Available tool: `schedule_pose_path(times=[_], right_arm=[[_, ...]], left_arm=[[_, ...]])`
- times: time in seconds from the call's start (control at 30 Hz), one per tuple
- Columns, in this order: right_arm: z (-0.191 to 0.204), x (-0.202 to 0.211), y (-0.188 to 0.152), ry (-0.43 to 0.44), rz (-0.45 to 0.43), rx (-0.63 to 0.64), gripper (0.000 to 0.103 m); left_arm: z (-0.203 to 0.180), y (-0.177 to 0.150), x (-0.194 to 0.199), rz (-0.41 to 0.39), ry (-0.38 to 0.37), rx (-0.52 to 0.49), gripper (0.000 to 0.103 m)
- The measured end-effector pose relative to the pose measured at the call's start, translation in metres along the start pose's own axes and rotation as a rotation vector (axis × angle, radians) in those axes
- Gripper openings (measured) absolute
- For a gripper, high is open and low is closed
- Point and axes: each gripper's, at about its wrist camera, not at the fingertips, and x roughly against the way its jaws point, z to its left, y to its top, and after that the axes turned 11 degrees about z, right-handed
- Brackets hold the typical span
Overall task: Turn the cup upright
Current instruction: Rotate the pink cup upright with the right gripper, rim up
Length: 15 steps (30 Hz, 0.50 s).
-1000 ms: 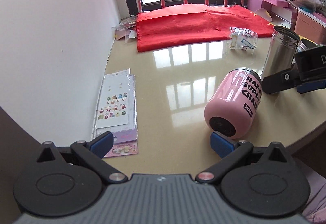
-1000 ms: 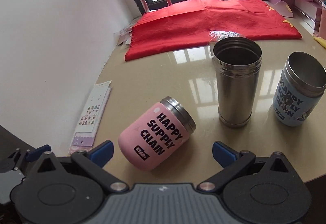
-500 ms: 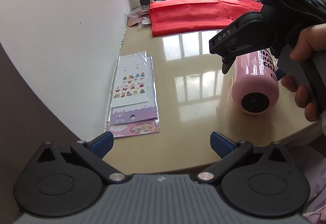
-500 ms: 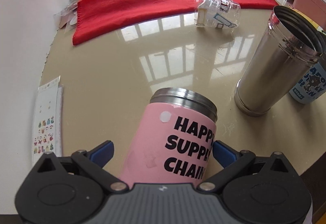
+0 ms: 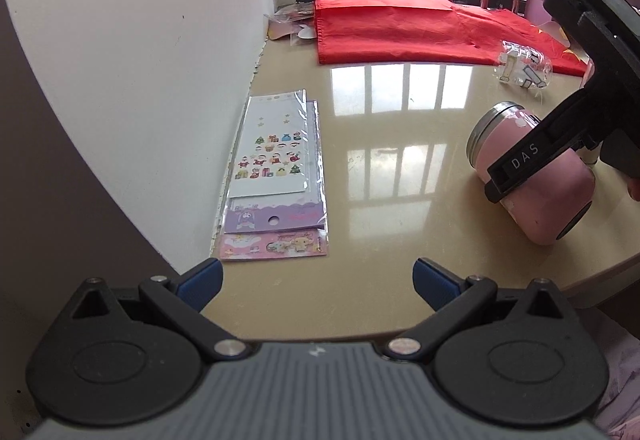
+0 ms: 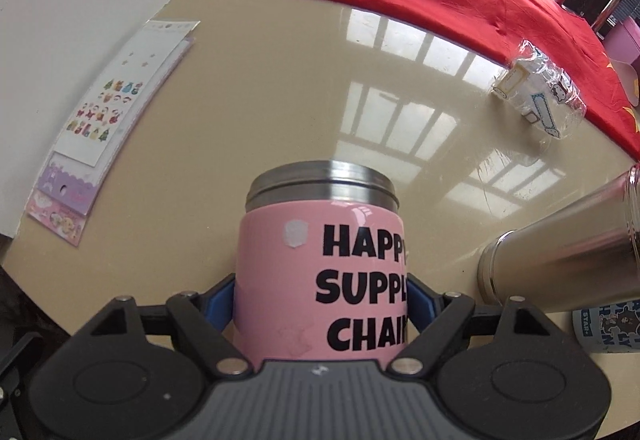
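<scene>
The pink cup [image 6: 320, 264] with black "HAPPY SUPPLY CHAIN" lettering and a steel rim lies on its side on the beige table [image 6: 280, 88]. My right gripper [image 6: 320, 300] has its blue pads pressed on both sides of the cup's body. In the left wrist view the cup [image 5: 536, 196] lies at the right with its base toward the table's front edge, the right gripper's black finger [image 5: 532, 156] across it. My left gripper [image 5: 316, 280] is open and empty over the front edge, well left of the cup.
Sticker sheets [image 5: 276, 168] lie by the white wall at left. A red cloth [image 5: 400, 28] covers the back by the window. A clear plastic packet [image 6: 536, 100] lies mid-right. A steel tumbler [image 6: 568, 264] and a blue cup [image 6: 608, 328] stand right of the pink cup.
My right gripper came down over the pink cup and closed its pads on the body. My left gripper drew back and turned left, away from the cup.
</scene>
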Motion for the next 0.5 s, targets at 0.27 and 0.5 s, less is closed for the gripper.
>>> schedule_pose_path(times=[0.27, 0.5], right_arm=[[-0.002, -0.007, 0.016, -0.015, 0.011, -0.007, 0.096], [-0.008, -0.009, 0.015, 0.012, 0.007, -0.022, 0.083]], left_arm=[[-0.003, 0.003, 0.001, 0.008, 0.003, 0.0, 0.103], [-0.003, 0.004, 0.002, 0.011, 0.003, 0.011, 0.103]])
